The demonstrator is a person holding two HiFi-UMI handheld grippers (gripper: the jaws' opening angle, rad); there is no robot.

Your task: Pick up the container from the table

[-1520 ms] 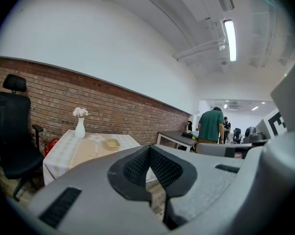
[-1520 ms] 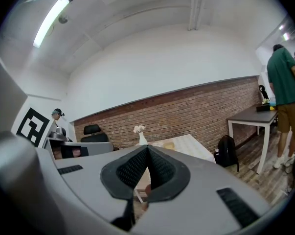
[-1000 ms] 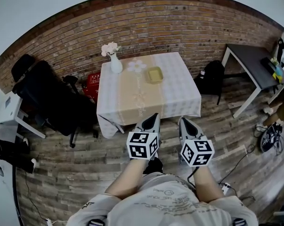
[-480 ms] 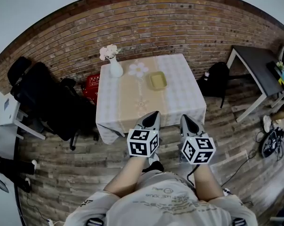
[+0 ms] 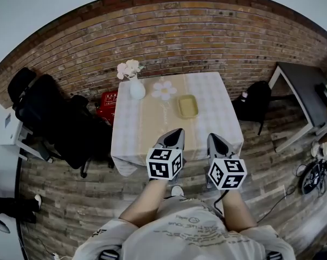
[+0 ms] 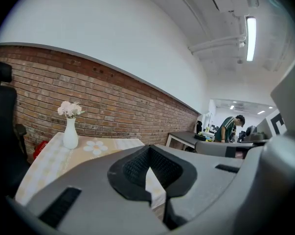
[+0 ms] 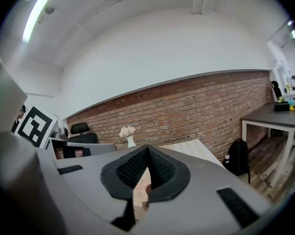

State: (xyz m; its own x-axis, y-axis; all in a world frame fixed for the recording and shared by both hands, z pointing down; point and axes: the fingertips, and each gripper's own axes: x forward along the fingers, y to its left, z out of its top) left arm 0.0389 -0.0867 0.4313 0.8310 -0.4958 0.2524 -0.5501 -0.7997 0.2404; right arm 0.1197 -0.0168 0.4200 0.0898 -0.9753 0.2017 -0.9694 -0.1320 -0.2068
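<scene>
Approach to the pick-up: a person's forearms (image 5: 147,207) reach forward from the bottom of the head view, each carrying a hand-held gripper; the left hand-held gripper (image 5: 177,134) is clenched with its jaws pressed tip to tip and nothing between them; the right hand-held gripper (image 5: 212,139) is clenched and empty in the same way, its jaws meeting at a point in its own view; both point at the near edge of the desk (image 5: 132,137), which is draped in a pale cloth with a tan runner down the middle.

The container (image 5: 188,106), a shallow yellow tray, lies flat near the middle of the desk, at the runner's right edge, well apart from both jaw tips and roughly between their lines of aim; beyond it lie a flower-shaped mat (image 5: 164,89) and, at the far left corner, a white vase (image 5: 136,88) of pale flowers, with the brick wall (image 5: 168,37) behind.

The grasp has probably not begun; a clean pick would likely mean spreading one pair of jaws before reaching the tray, crossing the near edge low, pinching one raised wall rather than the flat base, and lifting straight up, clear of the vase.
</scene>
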